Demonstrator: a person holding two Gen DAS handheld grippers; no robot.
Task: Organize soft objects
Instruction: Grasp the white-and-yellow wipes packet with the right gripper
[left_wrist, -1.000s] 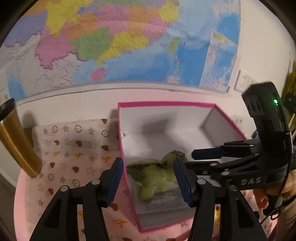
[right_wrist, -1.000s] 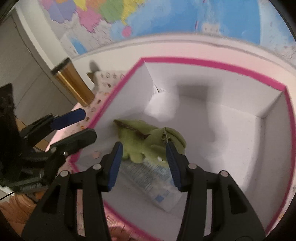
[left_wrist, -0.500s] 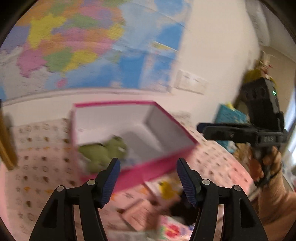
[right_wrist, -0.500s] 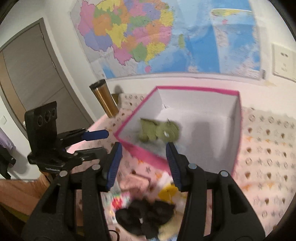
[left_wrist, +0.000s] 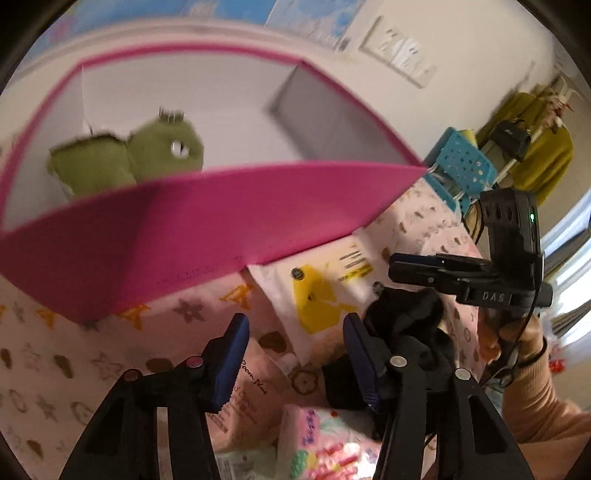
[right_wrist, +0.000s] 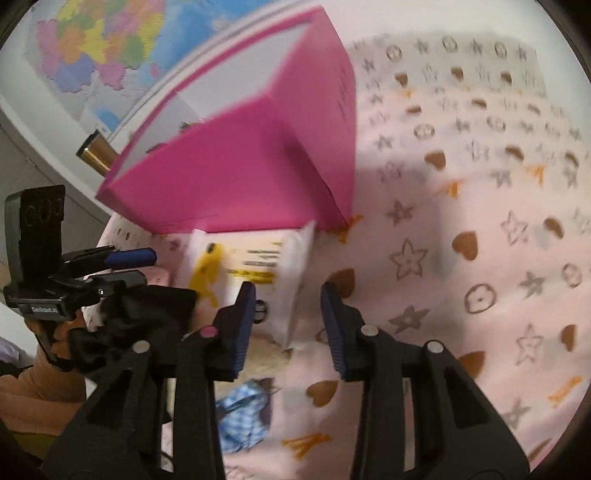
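Observation:
A pink box (left_wrist: 184, 236) holds a green plush dinosaur (left_wrist: 147, 158). In front of the box lie a white pack with a yellow print (left_wrist: 321, 280), a black cloth (left_wrist: 406, 325) and a pink tissue pack (left_wrist: 251, 398). My left gripper (left_wrist: 295, 350) hovers over these packs, its jaws closing with nothing pressed between them. My right gripper (right_wrist: 288, 325) hangs above the near corner of the white pack (right_wrist: 255, 258), jaws closing and gripping nothing. The black cloth (right_wrist: 144, 317) lies under the left gripper (right_wrist: 144, 266).
A blue checked cloth (right_wrist: 240, 413) and a colourful pack (left_wrist: 325, 443) lie near the front. The patterned pink tablecloth (right_wrist: 461, 221) spreads to the right. A gold tumbler (right_wrist: 98, 155) stands behind the box (right_wrist: 236, 177), and a blue basket (left_wrist: 461, 166) sits at the table's far side.
Both grippers pulled back out of the box and dropped toward the pile in front of it. The dinosaur stays in the box. Both pairs of jaws have narrowed.

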